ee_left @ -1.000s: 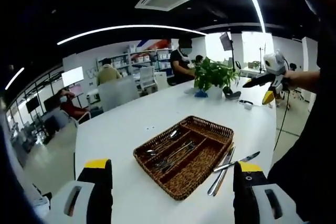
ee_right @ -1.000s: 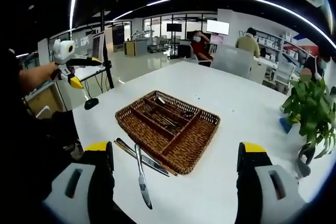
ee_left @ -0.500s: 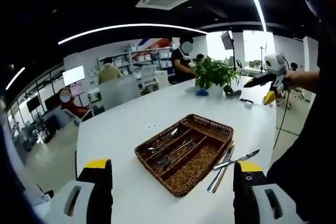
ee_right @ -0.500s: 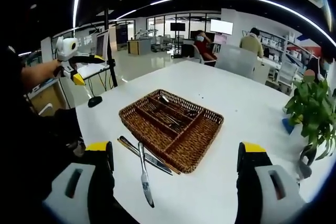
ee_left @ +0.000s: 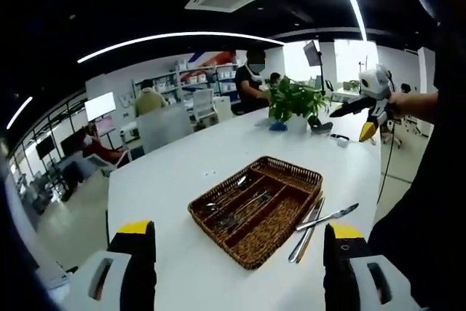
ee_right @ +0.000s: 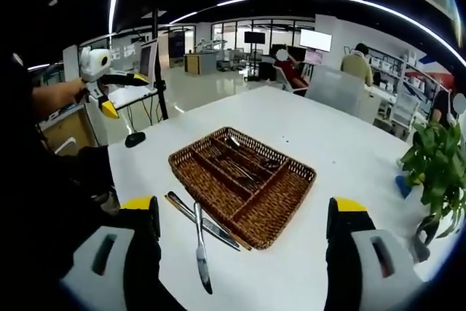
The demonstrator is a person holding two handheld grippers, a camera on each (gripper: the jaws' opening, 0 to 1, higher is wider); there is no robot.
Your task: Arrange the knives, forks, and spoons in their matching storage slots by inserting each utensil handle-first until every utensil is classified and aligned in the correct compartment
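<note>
A brown wicker tray [ee_left: 293, 169] with three long slots lies on the white table [ee_left: 167, 180]. Forks and spoons [ee_left: 234, 207] lie in its slots. Two or three knives [ee_left: 314, 219] rest on the table beside the tray's right side. My left gripper [ee_left: 237, 229] hangs open short of the tray, holding nothing. In the right gripper view the tray [ee_right: 271, 238] is ahead and the knives [ee_right: 199, 232] lie by its near left edge. My right gripper [ee_right: 242, 205] is open and bare. Each gripper also shows in the air in the other's view, the right gripper [ee_left: 361, 101] and the left gripper [ee_right: 103, 87].
A potted plant [ee_left: 294, 100] [ee_right: 431, 171] stands at one end of the table with small dark items near it. A black stand base [ee_right: 135, 138] sits near the table's edge. People sit at desks and shelves beyond.
Both views have drifted slightly, so the tray sits a little differently in each. The tray, the knives and the jaws stay as they were.
</note>
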